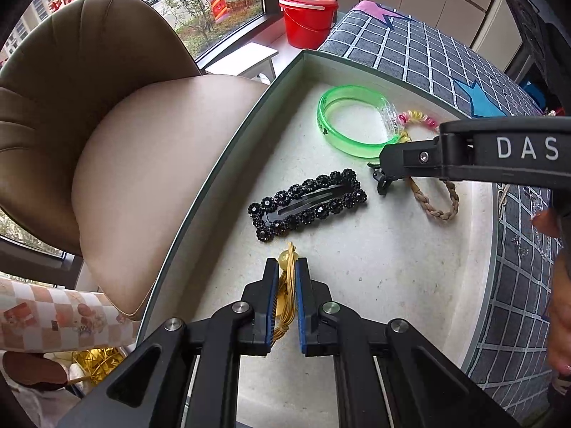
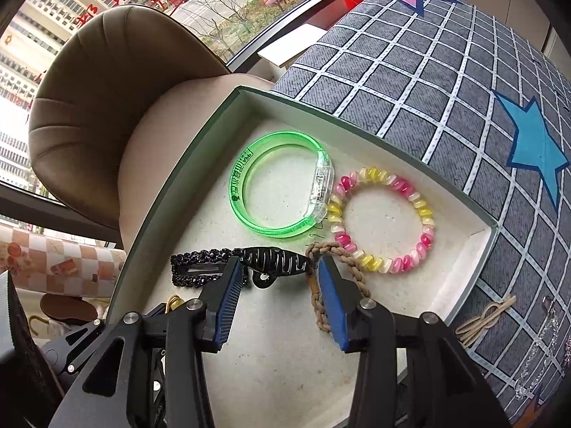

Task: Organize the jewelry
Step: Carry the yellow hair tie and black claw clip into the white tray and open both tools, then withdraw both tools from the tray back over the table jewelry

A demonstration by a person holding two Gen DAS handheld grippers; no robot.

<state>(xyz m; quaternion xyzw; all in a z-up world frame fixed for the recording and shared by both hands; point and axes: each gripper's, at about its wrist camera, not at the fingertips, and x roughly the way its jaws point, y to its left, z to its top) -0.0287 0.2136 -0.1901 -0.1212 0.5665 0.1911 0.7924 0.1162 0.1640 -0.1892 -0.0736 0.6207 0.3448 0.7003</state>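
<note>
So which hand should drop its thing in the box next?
Left, probably. The left hand-held gripper already pinches a gold hair tie above the box; the right hand-held gripper is open, holding nothing.

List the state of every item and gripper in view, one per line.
left gripper: shut on the gold hair tie
right gripper: open, fingers either side of the black claw clip
green bangle: lying flat in the box
pink-yellow coil bracelet: flat, beside the bangle
black rhinestone snap clip: closed, flat
braided brown tie: lying flat, partly under the right finger
</note>
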